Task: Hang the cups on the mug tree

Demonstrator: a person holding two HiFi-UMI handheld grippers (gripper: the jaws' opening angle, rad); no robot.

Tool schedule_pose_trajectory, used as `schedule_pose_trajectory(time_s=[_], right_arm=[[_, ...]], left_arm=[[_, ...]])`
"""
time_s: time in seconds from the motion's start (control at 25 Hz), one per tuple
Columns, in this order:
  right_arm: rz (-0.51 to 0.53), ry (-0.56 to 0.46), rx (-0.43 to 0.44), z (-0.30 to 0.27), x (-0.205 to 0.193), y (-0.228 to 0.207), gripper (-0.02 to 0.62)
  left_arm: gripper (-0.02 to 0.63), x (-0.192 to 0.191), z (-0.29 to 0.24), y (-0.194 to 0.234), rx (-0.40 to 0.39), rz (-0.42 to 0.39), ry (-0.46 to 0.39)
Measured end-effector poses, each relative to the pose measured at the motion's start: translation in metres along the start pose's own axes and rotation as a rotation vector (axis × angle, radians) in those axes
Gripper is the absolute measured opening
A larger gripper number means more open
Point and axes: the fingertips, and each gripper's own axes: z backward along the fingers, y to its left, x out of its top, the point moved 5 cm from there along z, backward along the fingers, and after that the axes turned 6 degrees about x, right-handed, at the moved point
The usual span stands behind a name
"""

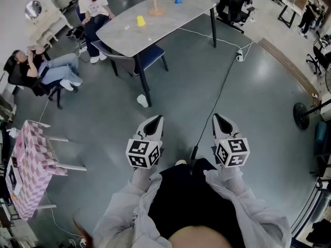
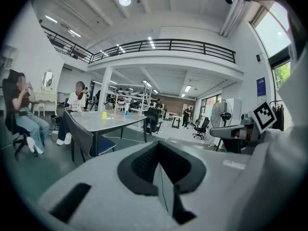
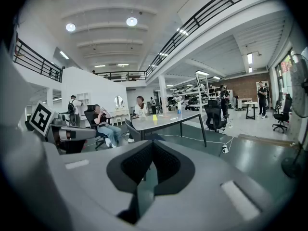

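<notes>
Grey floor [image 1: 248,87] spreads wide under me, and the grey table [image 1: 170,14] stands well apart, ahead of me. On this table I see the mug tree [image 1: 154,10]. A blue cup [image 1: 178,0] is near it, and a yellow cup [image 1: 140,20] sits closer to the table's near edge. What looks like a white cup [image 1: 142,101] lies on the floor beside the table's leg. My left claw [image 1: 154,122] and my right claw [image 1: 220,120] are both pressed together with nothing between, far from the table.
</notes>
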Motion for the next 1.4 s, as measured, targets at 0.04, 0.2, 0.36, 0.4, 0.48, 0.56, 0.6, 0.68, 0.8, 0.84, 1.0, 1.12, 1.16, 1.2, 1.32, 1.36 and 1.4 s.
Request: schedule_pose_trajectory(time_s=[0.04,0.2,0.36,0.4,0.48,0.56,0.6,0.68,0.8,0.84,1.0,1.12,1.16,1.2,1.32,1.36,1.4], right_arm=[[-0.003,-0.002,-0.004,0.0,0.0,0.003,0.012],[-0.017,0.009,-0.021,0.0,-0.007,0.012,0.012],[-0.022,0.001,-0.04,0.002,-0.012,0.018,0.012],[-0.02,-0.004,-0.044,0.001,-0.011,0.019,0.014],[-0.015,-0.001,-0.046,-0.003,-0.012,0.02,0.014],[-0.018,0.0,-0.051,-0.008,-0.012,0.019,0.014],[-0.024,-0.002,-0.053,-0.011,-0.012,0.017,0.015],[-0.034,-0.002,-0.045,-0.02,-0.01,0.013,0.095],[-0.019,0.002,-0.025,-0.042,-0.003,0.006,0.213],[-0.01,0.003,-0.019,-0.05,-0.001,0.003,0.238],[0.011,0.009,0.014,-0.084,0.01,-0.017,0.267],[0.011,0.016,0.04,-0.111,0.02,-0.039,0.267],[0.009,0.019,0.048,-0.12,0.023,-0.046,0.267],[0.006,0.021,0.054,-0.131,0.025,-0.055,0.267],[-0.001,0.03,0.072,-0.166,0.036,-0.086,0.267],[-0.002,0.034,0.08,-0.179,0.042,-0.097,0.267],[0.0,0.038,0.088,-0.192,0.049,-0.109,0.267]], left_arm=[[0.008,-0.001,0.001,0.003,-0.002,0.002,0.003],[0.008,-0.006,0.006,0.013,-0.007,0.006,0.015],[0.008,-0.013,0.01,0.017,-0.018,0.018,0.031],[0.008,-0.014,0.009,0.018,-0.02,0.018,0.035],[0.008,-0.016,0.006,0.02,-0.021,0.016,0.04],[0.008,-0.015,0.002,0.021,-0.021,0.019,0.04],[0.008,-0.015,-0.001,0.022,-0.021,0.019,0.041],[0.008,-0.013,-0.007,0.025,-0.017,0.016,0.045],[0.008,-0.009,-0.02,0.035,-0.001,0.021,0.041],[0.008,-0.007,-0.026,0.039,0.006,0.028,0.039],[0.008,0.0,-0.058,0.052,0.03,0.043,0.036],[0.008,0.009,-0.088,0.06,0.049,0.044,0.042],[0.008,0.012,-0.099,0.063,0.055,0.044,0.045],[0.008,0.015,-0.111,0.066,0.06,0.042,0.047],[0.008,0.028,-0.15,0.078,0.086,0.042,0.047],[0.008,0.034,-0.165,0.082,0.099,0.044,0.045],[0.008,0.041,-0.179,0.086,0.112,0.048,0.044]])
